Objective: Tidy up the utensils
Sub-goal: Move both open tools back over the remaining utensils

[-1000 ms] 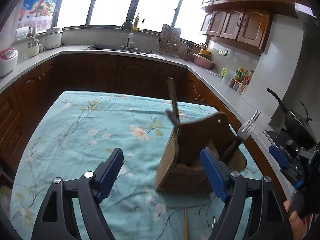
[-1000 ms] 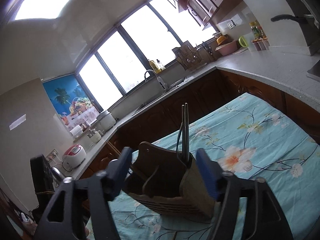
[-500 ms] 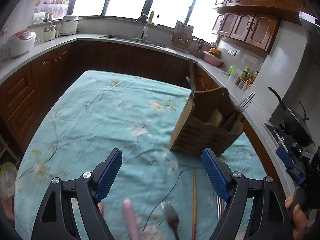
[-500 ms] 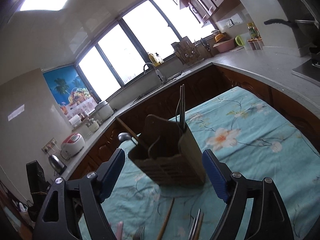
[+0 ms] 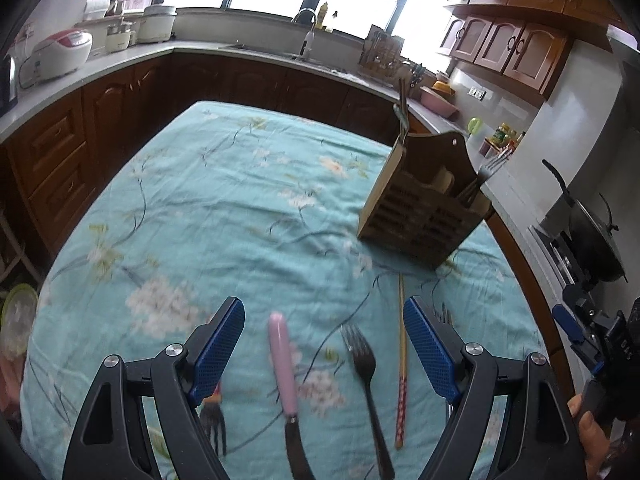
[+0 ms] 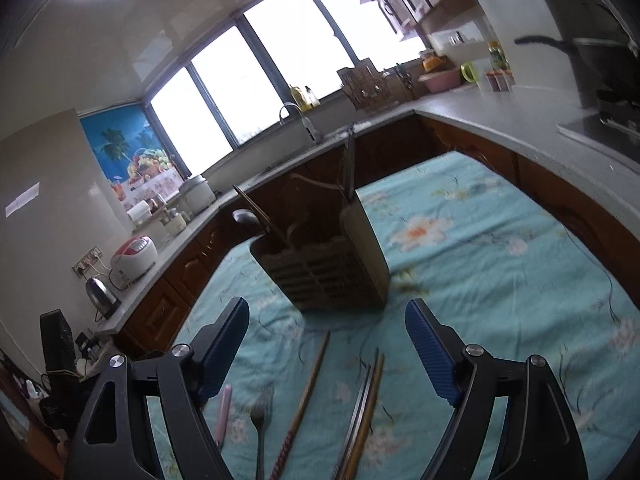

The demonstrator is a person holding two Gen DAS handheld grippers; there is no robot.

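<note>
From the left wrist, the left gripper (image 5: pixel 324 344) hangs with jaws apart and empty above a pink-handled knife (image 5: pixel 283 364), a fork (image 5: pixel 362 364) and a chopstick (image 5: pixel 402 360) lying on the floral tablecloth (image 5: pixel 200 208); the wooden utensil caddy (image 5: pixel 424 212) stands beyond, well apart. From the right wrist, the right gripper (image 6: pixel 327 344), its jaws having just widened and holding nothing, frames loose chopsticks (image 6: pixel 366 400) lying near the caddy (image 6: pixel 324 264).

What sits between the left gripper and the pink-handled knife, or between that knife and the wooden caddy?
Nothing visible. The left gripper is open over the pink-handled knife; only bare tablecloth separates it from the wooden caddy. The fork lies alongside.
</note>
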